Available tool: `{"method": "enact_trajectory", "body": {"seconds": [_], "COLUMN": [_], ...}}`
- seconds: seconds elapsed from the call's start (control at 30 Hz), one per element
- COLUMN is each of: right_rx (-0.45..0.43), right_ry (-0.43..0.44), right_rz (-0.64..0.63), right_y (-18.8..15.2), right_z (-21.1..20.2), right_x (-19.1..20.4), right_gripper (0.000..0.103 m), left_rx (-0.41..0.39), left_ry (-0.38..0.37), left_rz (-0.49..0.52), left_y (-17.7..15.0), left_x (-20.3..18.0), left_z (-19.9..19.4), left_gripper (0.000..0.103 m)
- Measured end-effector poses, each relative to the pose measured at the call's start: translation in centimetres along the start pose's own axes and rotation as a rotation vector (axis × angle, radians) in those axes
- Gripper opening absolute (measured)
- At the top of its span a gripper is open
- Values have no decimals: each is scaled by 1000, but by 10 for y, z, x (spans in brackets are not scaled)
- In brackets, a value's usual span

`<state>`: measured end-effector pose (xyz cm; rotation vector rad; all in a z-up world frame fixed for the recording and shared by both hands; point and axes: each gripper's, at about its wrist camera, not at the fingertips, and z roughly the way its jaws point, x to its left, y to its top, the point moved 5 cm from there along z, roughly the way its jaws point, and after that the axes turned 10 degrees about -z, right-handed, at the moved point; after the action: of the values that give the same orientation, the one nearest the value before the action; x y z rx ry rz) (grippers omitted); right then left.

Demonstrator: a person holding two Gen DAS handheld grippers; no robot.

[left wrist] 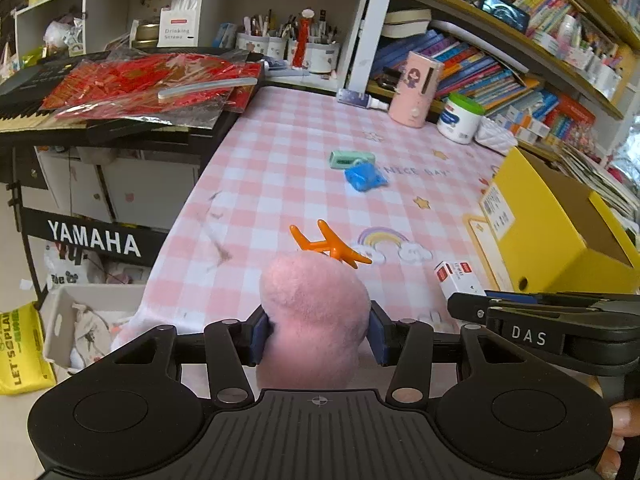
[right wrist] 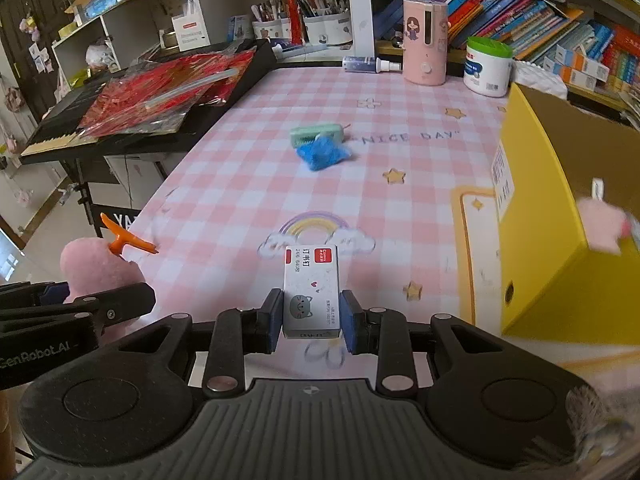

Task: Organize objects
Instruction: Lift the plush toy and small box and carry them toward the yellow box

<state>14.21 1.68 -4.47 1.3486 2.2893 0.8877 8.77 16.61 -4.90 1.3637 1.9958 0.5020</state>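
My left gripper (left wrist: 319, 334) is shut on a pink plush toy (left wrist: 316, 312) with orange antlers (left wrist: 326, 246), held at the near edge of the pink checked table (left wrist: 280, 152). The toy also shows at the left of the right wrist view (right wrist: 98, 270). My right gripper (right wrist: 311, 320) is shut on a small white staple box (right wrist: 311, 290) with a cat drawing and a red label; it also shows in the left wrist view (left wrist: 458, 280). A green case (left wrist: 352, 158) and a blue crumpled item (left wrist: 364, 178) lie mid-table. A yellow open box (left wrist: 560, 224) stands at the right.
A pink dispenser (left wrist: 416, 90), a white jar with a green lid (left wrist: 460, 118) and a small spray bottle (left wrist: 360, 100) stand at the table's back. A Yamaha keyboard with red packets (left wrist: 140, 84) sits left. Bookshelves (left wrist: 500, 60) fill the right. A pink item (right wrist: 604, 228) lies in the yellow box.
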Motion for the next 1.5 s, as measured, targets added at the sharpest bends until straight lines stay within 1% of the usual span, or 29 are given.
{"method": "enact_trajectory", "body": {"seconds": [0.37, 0.6, 0.93, 1.2, 1.5], "right_rx": [2, 12, 30, 39, 40], "right_ry": [-15, -36, -115, -190, -241], "right_rz": [58, 110, 208, 315, 371], "right_y": [-44, -72, -106, -132, -147], "right_z": [-34, -53, -78, -97, -110], "right_x": [18, 18, -4, -33, -57], "right_gripper": [28, 28, 28, 28, 28], "left_rx": [5, 36, 84, 126, 151], "left_ry": [-31, -68, -158, -230, -284], "left_rz": [45, 87, 171, 258, 316], "left_y": [-35, -53, -72, -86, -92], "left_x": [2, -8, -41, -75, -108], "left_z": [-35, -41, -39, -33, -26], "left_gripper": [47, 47, 47, 47, 47]}}
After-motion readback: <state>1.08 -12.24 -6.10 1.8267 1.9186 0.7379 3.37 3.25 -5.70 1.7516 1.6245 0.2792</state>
